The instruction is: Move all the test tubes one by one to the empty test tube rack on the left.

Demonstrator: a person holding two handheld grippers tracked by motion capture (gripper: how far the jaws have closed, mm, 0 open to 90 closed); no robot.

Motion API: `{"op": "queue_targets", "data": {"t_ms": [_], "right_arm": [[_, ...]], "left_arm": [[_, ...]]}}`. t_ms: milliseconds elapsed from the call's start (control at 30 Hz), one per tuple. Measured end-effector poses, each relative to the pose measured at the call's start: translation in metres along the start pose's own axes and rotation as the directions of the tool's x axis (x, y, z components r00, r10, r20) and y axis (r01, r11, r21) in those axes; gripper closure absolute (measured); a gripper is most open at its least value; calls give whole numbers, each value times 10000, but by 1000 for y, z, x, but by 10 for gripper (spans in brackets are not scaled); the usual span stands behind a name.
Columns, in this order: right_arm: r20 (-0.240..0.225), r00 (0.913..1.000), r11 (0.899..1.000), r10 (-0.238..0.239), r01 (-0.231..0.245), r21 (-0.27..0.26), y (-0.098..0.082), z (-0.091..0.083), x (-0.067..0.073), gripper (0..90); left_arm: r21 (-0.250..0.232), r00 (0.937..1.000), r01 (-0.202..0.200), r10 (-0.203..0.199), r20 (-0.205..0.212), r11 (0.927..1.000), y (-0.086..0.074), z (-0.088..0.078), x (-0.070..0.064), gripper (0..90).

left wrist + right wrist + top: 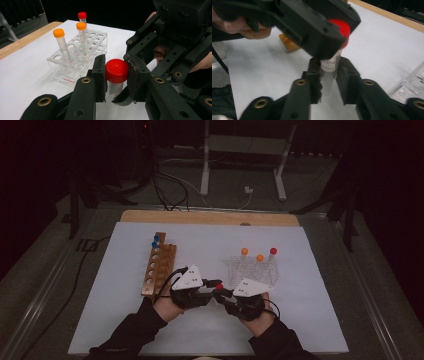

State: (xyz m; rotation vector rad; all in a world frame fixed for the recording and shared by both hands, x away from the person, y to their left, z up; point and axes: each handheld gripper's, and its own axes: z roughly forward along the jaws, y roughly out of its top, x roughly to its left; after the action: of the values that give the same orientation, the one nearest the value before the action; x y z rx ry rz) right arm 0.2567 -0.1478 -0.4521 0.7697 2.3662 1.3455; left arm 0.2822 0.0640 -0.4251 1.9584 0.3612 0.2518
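White table (125, 320) with a wooden rack (159, 269) on the left and a clear plastic rack (252, 270) on the right. Near the front edge, between the racks, the left gripper (116, 72) is clamped on the red cap (116, 70) of a tube (329, 72), and the right gripper (327, 75) pinches that tube's clear body lower down.
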Motion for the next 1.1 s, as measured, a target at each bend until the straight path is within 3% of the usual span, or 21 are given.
{"op": "queue_targets", "data": {"t_ms": [367,467,667,767,867,1100], "right_arm": [[374,9991,9982,205,-184,-563,1,-8,-2,346],[396,9986,9965,338,-306,-773,1,-10,-4,219],[612,9967,9948,526,-470,-900,1,-13,-6,70],[666,9959,9941,614,-550,-935,0,-15,-7,17],[441,9966,9928,700,-653,-1003,0,-16,-10,0],[388,9971,9925,650,-606,-1062,0,-19,-12,0]], "left_arm": [[-298,9960,360,-383,-812,9989,9,-26,22,714],[-480,9934,446,-494,-1038,9979,11,-33,27,714],[-626,9869,403,-495,-1538,9972,16,-51,37,713],[-731,9799,478,-610,-1900,9962,17,-62,44,713],[-808,9709,567,-738,-2276,9951,18,-74,51,714],[-978,9447,793,-1061,-3102,9920,16,-97,70,714]]}}
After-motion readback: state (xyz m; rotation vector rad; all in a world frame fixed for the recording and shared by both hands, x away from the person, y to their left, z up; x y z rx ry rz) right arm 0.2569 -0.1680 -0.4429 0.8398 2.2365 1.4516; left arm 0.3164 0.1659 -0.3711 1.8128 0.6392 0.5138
